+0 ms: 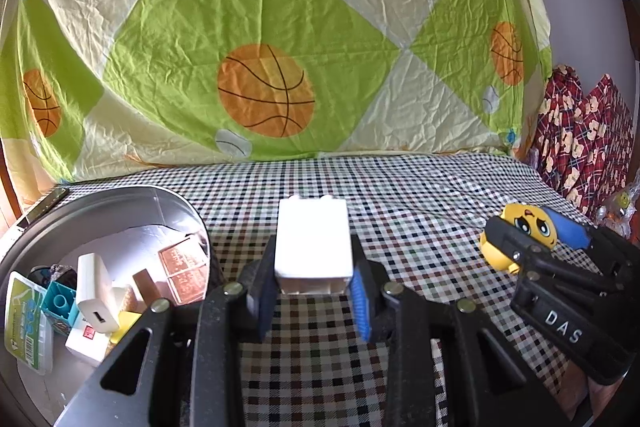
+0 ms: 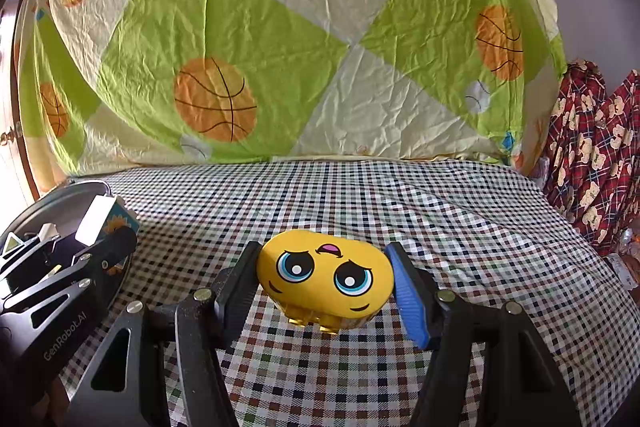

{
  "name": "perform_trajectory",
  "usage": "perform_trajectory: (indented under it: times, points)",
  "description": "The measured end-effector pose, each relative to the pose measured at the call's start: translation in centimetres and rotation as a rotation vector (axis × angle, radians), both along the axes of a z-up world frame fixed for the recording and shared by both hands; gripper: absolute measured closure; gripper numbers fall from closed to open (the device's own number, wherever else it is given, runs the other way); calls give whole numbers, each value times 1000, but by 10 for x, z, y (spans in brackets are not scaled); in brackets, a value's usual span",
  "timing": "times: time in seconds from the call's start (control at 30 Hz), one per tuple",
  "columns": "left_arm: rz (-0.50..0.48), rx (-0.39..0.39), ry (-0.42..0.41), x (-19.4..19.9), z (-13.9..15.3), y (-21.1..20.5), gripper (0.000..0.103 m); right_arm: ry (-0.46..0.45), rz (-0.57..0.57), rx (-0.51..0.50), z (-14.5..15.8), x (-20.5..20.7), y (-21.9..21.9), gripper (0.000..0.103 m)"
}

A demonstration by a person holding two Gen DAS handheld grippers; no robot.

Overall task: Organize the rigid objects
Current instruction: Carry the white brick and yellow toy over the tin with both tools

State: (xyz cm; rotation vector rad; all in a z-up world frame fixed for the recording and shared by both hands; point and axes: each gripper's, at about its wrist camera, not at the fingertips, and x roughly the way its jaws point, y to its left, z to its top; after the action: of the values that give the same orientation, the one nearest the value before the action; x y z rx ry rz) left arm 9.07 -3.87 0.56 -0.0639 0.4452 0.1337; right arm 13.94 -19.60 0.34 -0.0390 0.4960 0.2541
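On checkered cloth [image 2: 440, 211]: left gripper [image 1: 312, 287] clamps white block [image 1: 313, 239], right gripper [image 2: 324, 287] clamps yellow toy [image 2: 324, 277].
Both look light and rigid; toy's rounded shell may slip, so grip mid-sides. Tray [image 1: 120, 195] is near left.

Place: a home, most likely a bedroom or living room.
Backdrop: a wrinkled bedsheet [image 1: 256, 27] printed with basketballs on green and cream diamonds hangs behind the work area.
Surface: a worktop covered by a checked cloth [image 1: 400, 195] in black, white and brown.
Right side: red plaid fabric [image 1: 580, 135] printed with small bears, bunched beside a pale wall.
Left side: a round metal tray [image 1: 120, 199] holding small household odds and ends, such as a white charger [image 1: 96, 291] and little boxes.
Light: bright daylight from the left.
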Motion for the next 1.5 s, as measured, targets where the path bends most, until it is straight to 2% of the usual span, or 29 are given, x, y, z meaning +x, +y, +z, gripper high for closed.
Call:
perform_trajectory:
  times: [0.73, 1.5]
  points:
    - [21, 14, -64, -23, 3, 8, 72, -102, -17, 19, 8, -19, -6, 38]
    - [83, 17, -152, -51, 8, 20, 72, -162, 64, 45, 10, -35, -2, 39]
